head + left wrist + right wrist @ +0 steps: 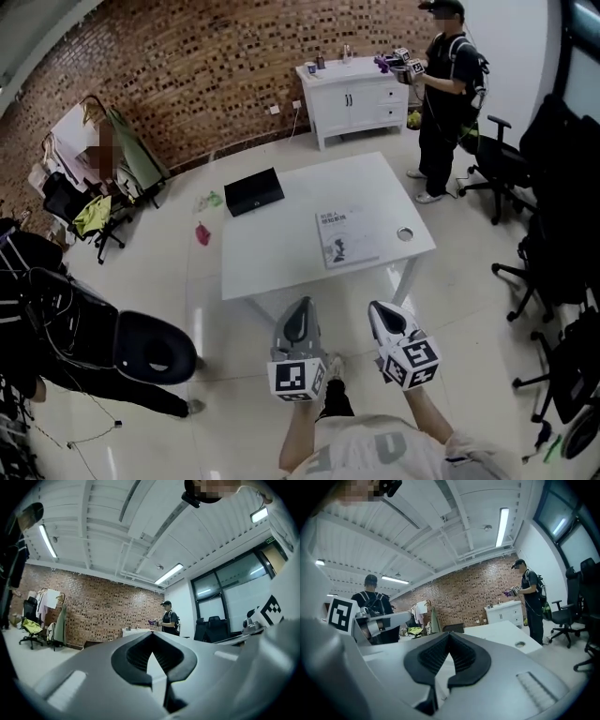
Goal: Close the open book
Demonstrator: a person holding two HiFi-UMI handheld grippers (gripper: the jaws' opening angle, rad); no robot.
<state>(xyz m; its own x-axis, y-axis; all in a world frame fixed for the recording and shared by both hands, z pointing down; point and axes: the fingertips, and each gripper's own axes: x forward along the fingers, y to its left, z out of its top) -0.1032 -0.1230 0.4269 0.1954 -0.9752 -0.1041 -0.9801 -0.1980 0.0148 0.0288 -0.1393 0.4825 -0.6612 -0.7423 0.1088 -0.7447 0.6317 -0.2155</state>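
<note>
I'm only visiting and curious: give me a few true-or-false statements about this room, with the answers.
1. The book lies on the white table. True.
2. The left hand-held gripper grips the book. False: it and the right hand-held gripper are both shut on nothing, short of the table.
3. A black case sits at the table's far left corner. True.
4. The person by the white cabinet is seated. False: that person is standing.
</note>
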